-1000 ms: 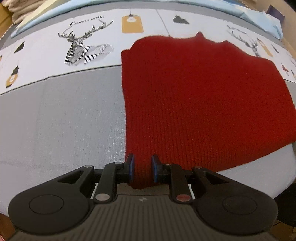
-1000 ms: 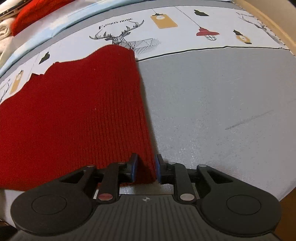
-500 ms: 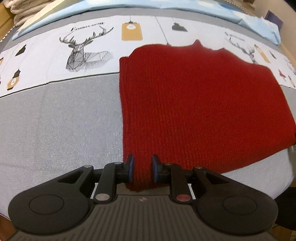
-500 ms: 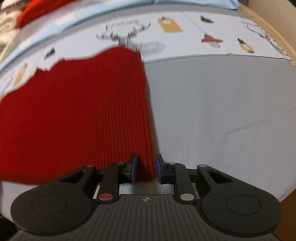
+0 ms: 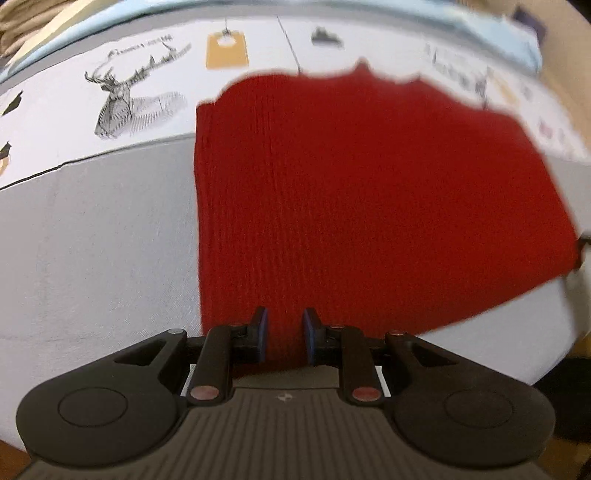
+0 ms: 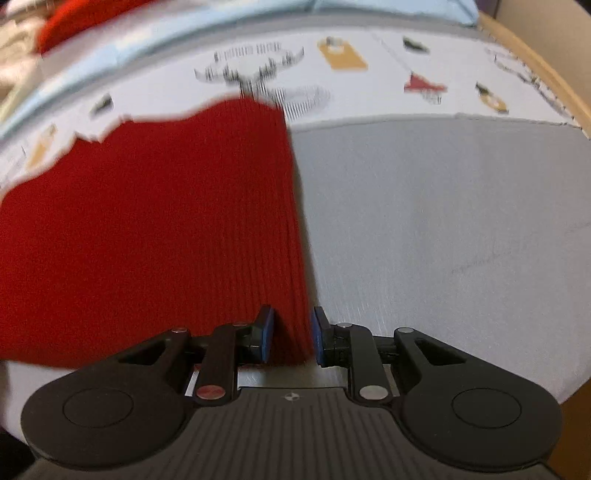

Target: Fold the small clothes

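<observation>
A red ribbed knit garment (image 5: 362, 192) lies spread on the grey and white printed cloth of the table (image 5: 92, 236). My left gripper (image 5: 285, 334) is shut on the garment's near left corner. In the right wrist view the same garment (image 6: 155, 236) fills the left half, and my right gripper (image 6: 293, 336) is shut on its near right corner. Both held corners sit a little above the cloth. The far edge of the garment is jagged and reaches the printed strip.
The cloth has a white strip with a deer drawing (image 5: 122, 103) and tag prints along the far side. Another red item (image 6: 74, 18) and pale folded cloth lie at the far left in the right wrist view. A wooden edge (image 6: 535, 88) runs along the right.
Both grippers have stayed shut on the near corners and lifted and moved forward with them. The garment looks closer and both views are blurred with motion.
</observation>
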Tool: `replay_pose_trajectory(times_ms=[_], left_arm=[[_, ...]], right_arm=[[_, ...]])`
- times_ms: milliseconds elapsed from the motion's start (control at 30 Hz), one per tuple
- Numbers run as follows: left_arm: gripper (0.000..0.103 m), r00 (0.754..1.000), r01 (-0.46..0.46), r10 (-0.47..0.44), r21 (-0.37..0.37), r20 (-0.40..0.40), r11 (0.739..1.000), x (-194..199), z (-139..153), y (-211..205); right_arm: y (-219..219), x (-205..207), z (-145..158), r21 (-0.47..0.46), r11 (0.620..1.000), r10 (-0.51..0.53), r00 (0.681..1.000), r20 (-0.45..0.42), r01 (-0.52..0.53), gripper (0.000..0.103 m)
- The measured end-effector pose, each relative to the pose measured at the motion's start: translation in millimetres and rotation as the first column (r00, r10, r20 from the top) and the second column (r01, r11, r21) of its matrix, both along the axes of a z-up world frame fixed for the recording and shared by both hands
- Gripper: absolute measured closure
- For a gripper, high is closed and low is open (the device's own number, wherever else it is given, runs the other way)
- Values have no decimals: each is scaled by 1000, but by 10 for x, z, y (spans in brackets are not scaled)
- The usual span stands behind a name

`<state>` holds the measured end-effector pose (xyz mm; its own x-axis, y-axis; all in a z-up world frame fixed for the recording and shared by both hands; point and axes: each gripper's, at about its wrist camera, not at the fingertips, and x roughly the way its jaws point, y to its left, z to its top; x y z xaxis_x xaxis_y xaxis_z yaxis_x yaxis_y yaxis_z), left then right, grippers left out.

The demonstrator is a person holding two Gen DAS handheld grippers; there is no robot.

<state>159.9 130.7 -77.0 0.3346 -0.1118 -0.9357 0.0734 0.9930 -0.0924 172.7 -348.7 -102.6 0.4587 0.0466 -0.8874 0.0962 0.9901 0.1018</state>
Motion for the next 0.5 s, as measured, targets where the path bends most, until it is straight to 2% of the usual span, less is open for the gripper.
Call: replay_pose_trajectory(times_ms=[67, 200, 333, 433, 500], left_arm=[[81, 1000, -20, 20, -17, 9, 1000, -10, 27, 49], [81, 998, -16, 20, 58, -62, 998, -12, -119, 80], [77, 998, -58, 58, 4, 38, 998, -60, 134, 183], [76, 986, -106, 112, -48, 123, 993, -170, 393, 332], [76, 977, -131, 141, -67, 163, 989, -229, 522, 464]], right_arm=[[-9, 0, 3, 9, 1000, -3, 1000, 10, 3, 80], [7, 26, -255, -48, 999, 6, 993, -122, -12, 73], [55, -15, -94, -61, 998, -12, 1000, -25, 10, 73], [162, -99, 130, -53, 998, -18, 996, 90, 23, 73], [253, -134, 247, -11, 1000, -5, 991, 135, 7, 73]])
